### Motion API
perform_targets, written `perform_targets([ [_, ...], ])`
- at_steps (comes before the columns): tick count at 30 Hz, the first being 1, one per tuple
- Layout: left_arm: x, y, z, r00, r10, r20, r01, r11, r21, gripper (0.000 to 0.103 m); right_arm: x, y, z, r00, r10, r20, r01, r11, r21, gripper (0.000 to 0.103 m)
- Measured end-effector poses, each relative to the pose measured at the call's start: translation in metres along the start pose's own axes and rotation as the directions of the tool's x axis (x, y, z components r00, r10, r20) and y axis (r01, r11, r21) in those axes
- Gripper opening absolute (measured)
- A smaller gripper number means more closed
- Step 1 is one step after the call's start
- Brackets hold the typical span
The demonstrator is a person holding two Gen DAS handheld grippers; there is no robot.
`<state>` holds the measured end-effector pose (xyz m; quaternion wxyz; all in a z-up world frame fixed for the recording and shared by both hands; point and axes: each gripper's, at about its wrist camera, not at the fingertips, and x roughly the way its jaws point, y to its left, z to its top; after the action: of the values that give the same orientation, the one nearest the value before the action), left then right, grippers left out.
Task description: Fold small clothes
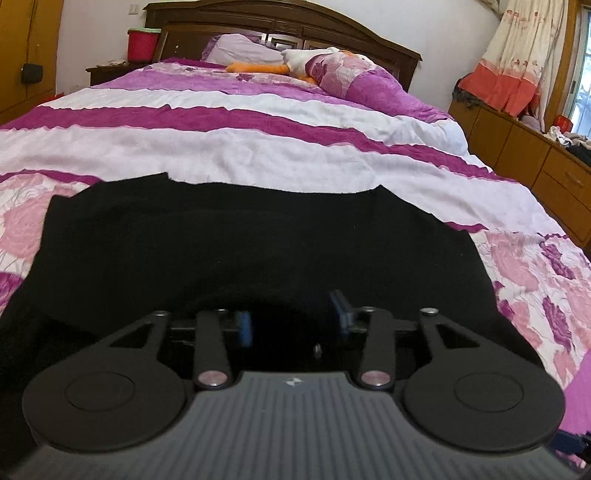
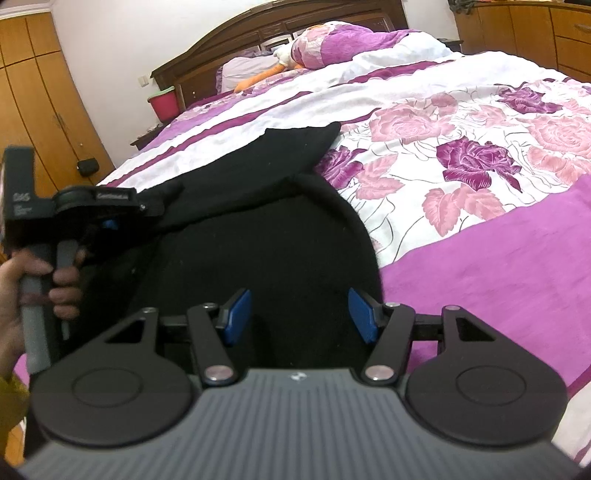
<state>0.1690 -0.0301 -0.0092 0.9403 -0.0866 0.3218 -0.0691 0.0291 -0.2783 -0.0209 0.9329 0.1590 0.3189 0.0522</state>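
A black garment (image 1: 251, 243) lies spread on the purple and white bedspread (image 1: 258, 147). My left gripper (image 1: 293, 317) is open, its blue pads wide apart just over the garment's near edge. In the right wrist view the same garment (image 2: 280, 236) lies below my right gripper (image 2: 301, 314), which is open with its blue pads (image 2: 236, 314) apart above the cloth's near part. The left gripper (image 2: 110, 221) shows there at the left, hand-held, against the garment's left edge; its fingertips are mostly hidden by cloth.
A dark wooden headboard (image 1: 280, 22) with pillows (image 1: 243, 48) and a folded quilt (image 1: 362, 77) is at the far end. Wooden drawers (image 1: 535, 155) stand right of the bed, a wardrobe (image 2: 33, 96) left. A red bin (image 1: 142, 44) sits on the nightstand.
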Motion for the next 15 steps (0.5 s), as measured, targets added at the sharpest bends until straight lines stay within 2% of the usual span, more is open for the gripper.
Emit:
perform_targets([
  [7, -0.044, 0.018, -0.013, 0.999, 0.050, -0.013, -0.050, 0.999, -0.016, 0.056, -0.003, 0.002, -0.001, 1.000, -0.001, 0.000, 0.001, 1.000, 0.000, 0.060],
  [15, -0.097, 0.061, -0.033, 0.982, 0.187, -0.008, -0.188, 0.981, -0.045, 0.057, -0.008, 0.012, 0.003, 1.000, 0.010, 0.001, -0.010, 1.000, -0.021, 0.062],
])
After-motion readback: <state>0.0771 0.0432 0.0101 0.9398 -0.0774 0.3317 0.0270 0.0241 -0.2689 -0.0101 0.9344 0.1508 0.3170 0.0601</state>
